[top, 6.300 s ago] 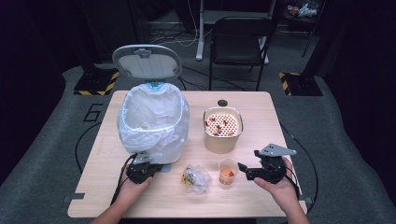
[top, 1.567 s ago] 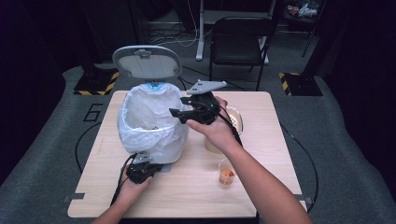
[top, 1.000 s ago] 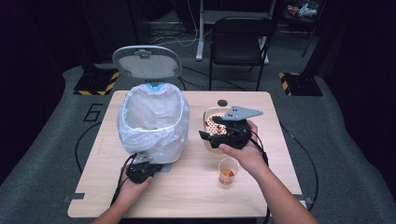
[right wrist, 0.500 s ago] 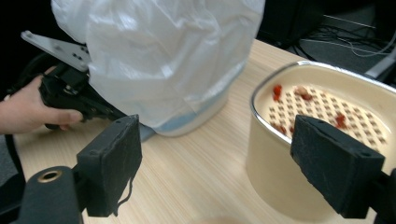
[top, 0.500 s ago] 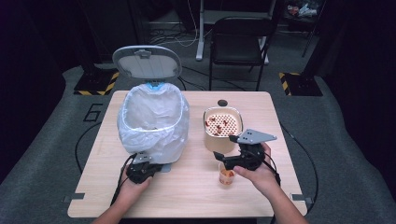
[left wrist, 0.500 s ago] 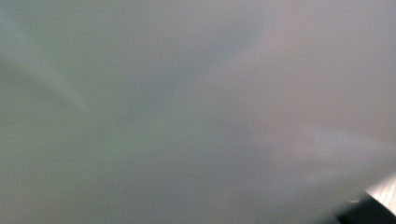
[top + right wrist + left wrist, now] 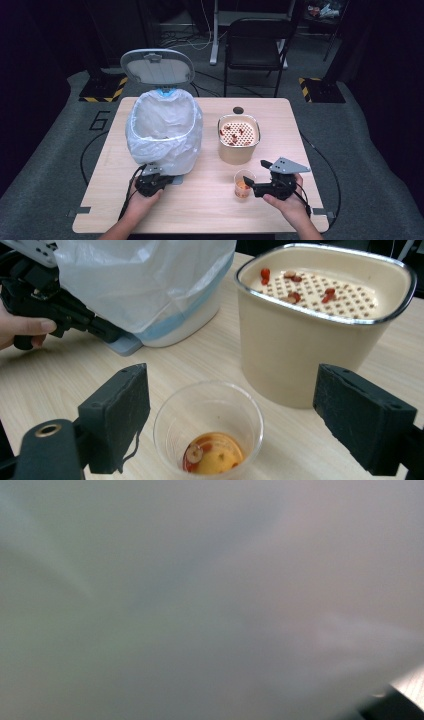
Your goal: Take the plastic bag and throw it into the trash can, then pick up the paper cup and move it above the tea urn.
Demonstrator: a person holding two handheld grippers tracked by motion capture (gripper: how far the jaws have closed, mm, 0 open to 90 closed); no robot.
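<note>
A clear plastic cup (image 7: 244,184) (image 7: 210,430) with orange liquid and red bits stands on the table, front right. My right gripper (image 7: 256,173) (image 7: 240,417) is open just right of it. Its jaws have just been opening and stand either side of the cup, with the pads off the rim. My left gripper (image 7: 152,183) (image 7: 50,305) lies at the foot of a white bin (image 7: 162,130), shut, its tip against the pale base plate (image 7: 122,345). The bin's lid (image 7: 157,66) stands up. White bag plastic (image 7: 200,590) blurs the left gripper view.
A beige pot (image 7: 238,139) (image 7: 320,335) with a perforated insert and a few red bits stands just behind the cup. The wooden table (image 7: 200,210) has bare room along its front edge. A black chair (image 7: 255,42) stands beyond the far edge.
My right gripper has come from above the bin, past the beige pot, down to the cup at the front right. The crumpled wrapper is gone from the table. The left gripper has stayed put.
</note>
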